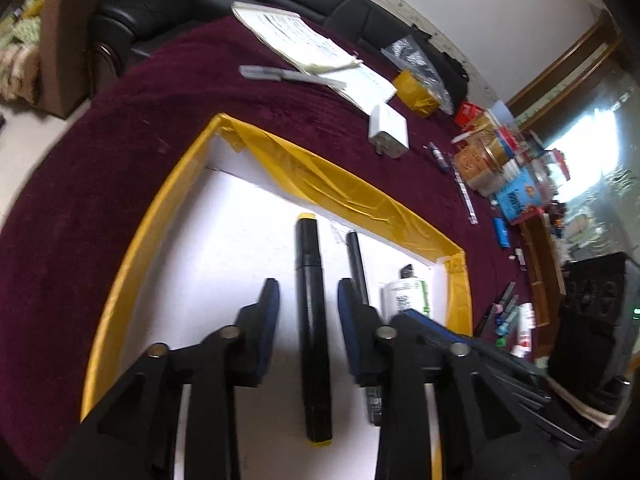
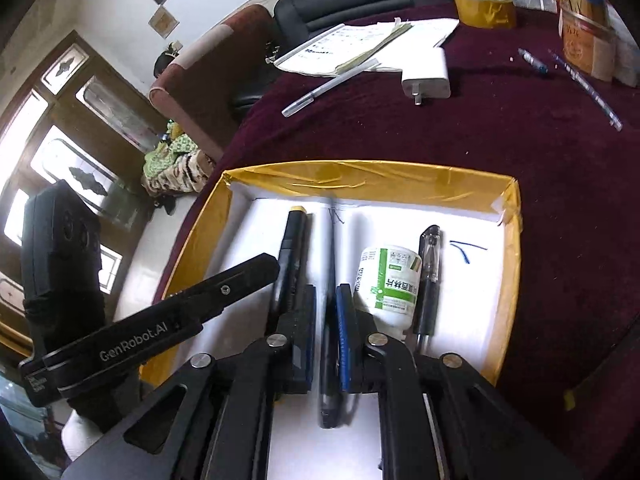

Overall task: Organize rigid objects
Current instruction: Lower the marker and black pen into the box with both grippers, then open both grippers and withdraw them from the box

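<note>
Hidden: Your right gripper (image 2: 326, 304) covered the middle of the slim pen (image 2: 329, 320), so you could only see its far end and its near tip. In the left wrist view that pen (image 1: 357, 264) ran under the left gripper's right finger.
Cut off: The tray's (image 1: 132, 264) near edge fell below both pictures, behind the gripper bodies.
Hard to make out: The print on the white bottle (image 2: 390, 284) was too small to read. The heap at the table's (image 1: 100, 160) far right was blurred.
Marker: Your thick black marker (image 1: 310, 320) with yellow ends lay flat on the tray's white floor, pointing away from you, beside the slim pen.
Left gripper: Your left gripper (image 1: 308, 312) stood spread on either side of the marker, the pads clear of it.
Right gripper: Your right gripper's pads sat nearly together around the slim pen; you could not tell whether they pressed on it.
Tray: White inside, with yellow tape on its walls, it sat on the dark red table cover.
Others in tray: The white bottle with a green label lay on its side, a clear-capped black pen (image 2: 428, 276) just beside it.
</note>
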### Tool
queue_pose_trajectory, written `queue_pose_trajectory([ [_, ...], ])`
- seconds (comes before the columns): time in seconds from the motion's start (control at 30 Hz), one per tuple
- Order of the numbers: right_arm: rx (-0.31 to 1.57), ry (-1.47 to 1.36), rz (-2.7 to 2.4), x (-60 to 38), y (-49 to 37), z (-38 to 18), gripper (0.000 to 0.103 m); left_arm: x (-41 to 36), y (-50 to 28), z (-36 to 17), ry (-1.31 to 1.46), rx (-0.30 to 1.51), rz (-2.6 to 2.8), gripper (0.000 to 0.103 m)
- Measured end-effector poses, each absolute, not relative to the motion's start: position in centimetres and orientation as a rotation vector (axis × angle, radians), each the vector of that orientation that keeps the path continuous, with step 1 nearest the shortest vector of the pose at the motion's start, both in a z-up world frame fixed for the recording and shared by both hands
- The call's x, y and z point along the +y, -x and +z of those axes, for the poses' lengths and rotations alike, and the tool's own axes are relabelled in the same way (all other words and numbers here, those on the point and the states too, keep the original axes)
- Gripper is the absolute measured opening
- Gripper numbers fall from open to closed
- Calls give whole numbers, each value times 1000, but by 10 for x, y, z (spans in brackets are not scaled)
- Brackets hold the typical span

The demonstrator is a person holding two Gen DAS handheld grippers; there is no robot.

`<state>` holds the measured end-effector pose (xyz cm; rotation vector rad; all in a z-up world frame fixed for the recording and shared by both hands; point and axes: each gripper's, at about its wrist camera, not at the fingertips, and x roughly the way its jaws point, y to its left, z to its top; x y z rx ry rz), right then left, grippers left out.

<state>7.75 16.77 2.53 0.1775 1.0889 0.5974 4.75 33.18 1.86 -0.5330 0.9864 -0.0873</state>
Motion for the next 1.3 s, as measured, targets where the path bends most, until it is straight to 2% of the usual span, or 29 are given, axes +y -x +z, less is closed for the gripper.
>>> queue_pose_trajectory([
  [0.1, 1029, -163, 618, 156, -62, 40, 15, 320, -32, 39, 431, 940, -43, 32],
  [0.17, 971, -146, 621, 145, -49, 52, 21, 309, -19, 55, 361, 907, 2, 54],
  [0.23, 885, -119, 607, 128, -28, 68, 35, 293, -3, 74, 303, 847, 35, 64],
  [0.33, 762, -65, 559, 104, -1, 87, 47, 261, 23, 101, 193, 748, 87, 68],
  [0.47, 640, -3, 437, 66, 31, 103, 54, 214, 53, 123, 96, 644, 112, 81],
  [0.83, 610, -50, 218, -40, 68, 97, 55, 105, 89, 130, -10, 645, -11, 81],
  [1.3, 581, -92, 160, -87, 89, 90, 56, 55, 116, 142, -83, 598, 5, 81],
])
